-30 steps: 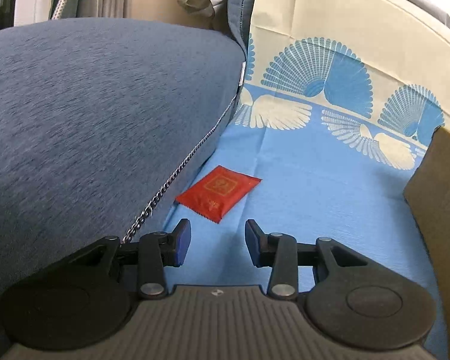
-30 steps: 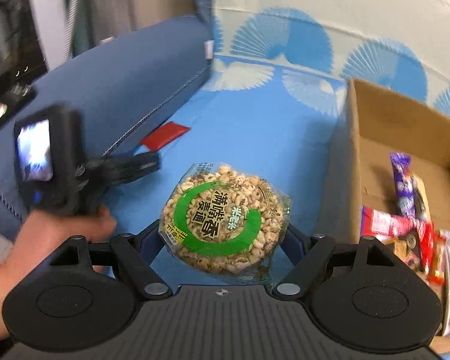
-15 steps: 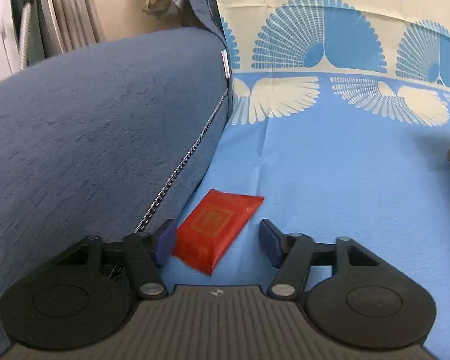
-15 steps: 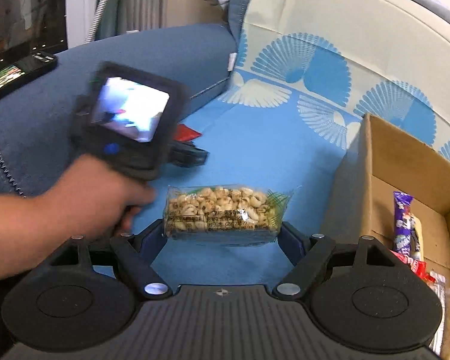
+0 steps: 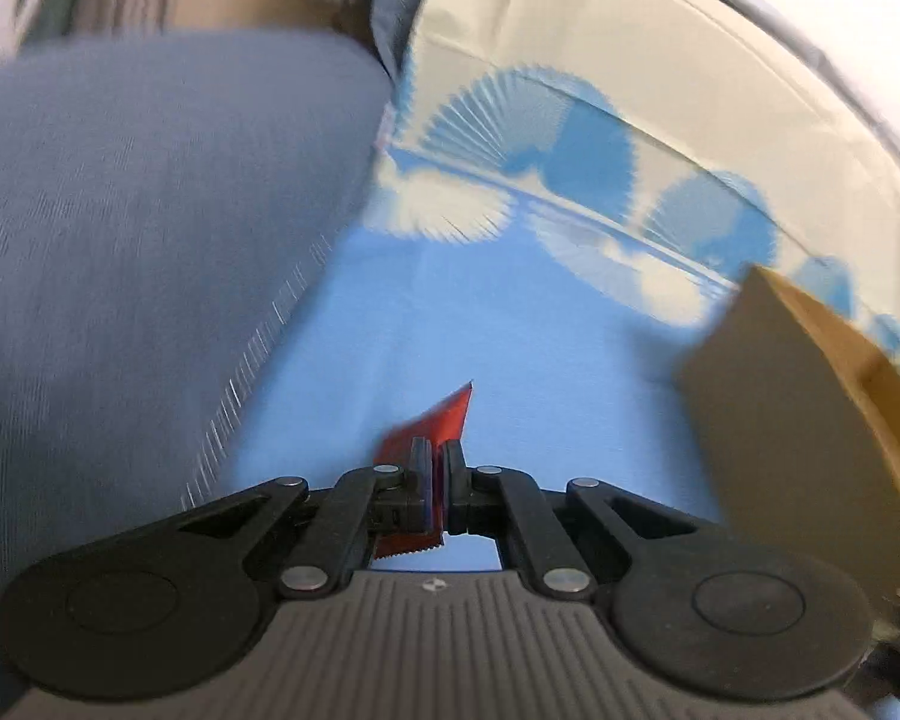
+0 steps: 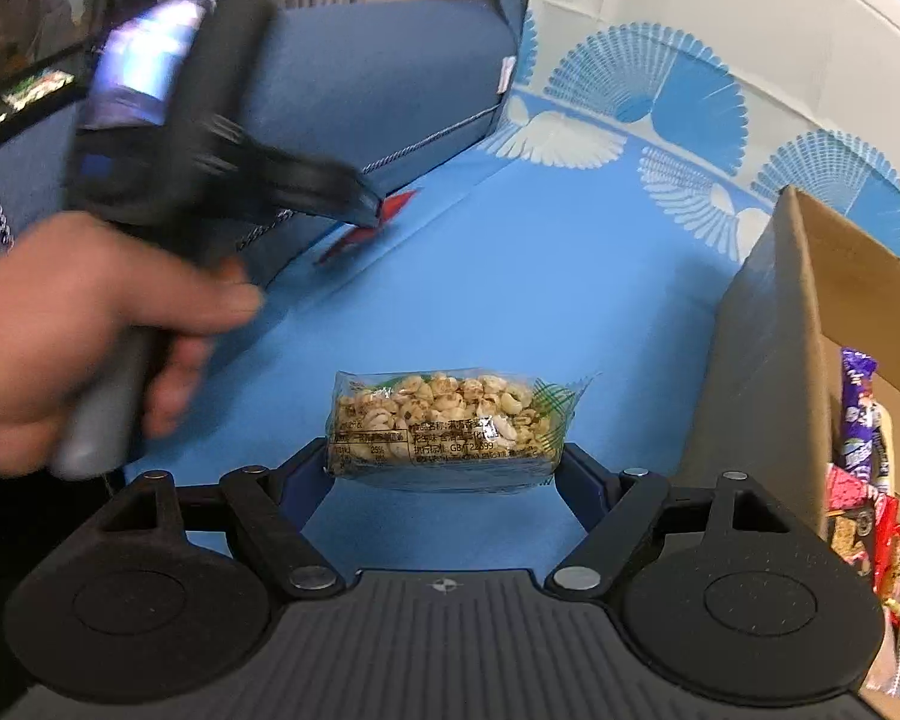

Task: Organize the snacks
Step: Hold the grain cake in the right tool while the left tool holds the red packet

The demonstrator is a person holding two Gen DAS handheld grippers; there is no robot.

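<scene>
Item 1: flat red foil sachet [image 5: 444, 420], pinched by its near edge in your left gripper [image 5: 437, 480], lifted over the blue sheet [image 5: 510, 324]; that thin hold could let it slip. Item 2: clear bag of puffed grain [image 6: 450, 429], clamped across your right gripper [image 6: 444, 468], left of the open cardboard box [image 6: 768, 360]; it may snag the box's wall.

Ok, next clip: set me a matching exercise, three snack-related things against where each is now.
Things:
1. red sachet
2. puffed grain cake pack
3. purple wrapped bar

Places:
A. inside the cardboard box
B. pinched in the left gripper
C. held across the right gripper

Pairs: 1-B, 2-C, 3-A
</scene>
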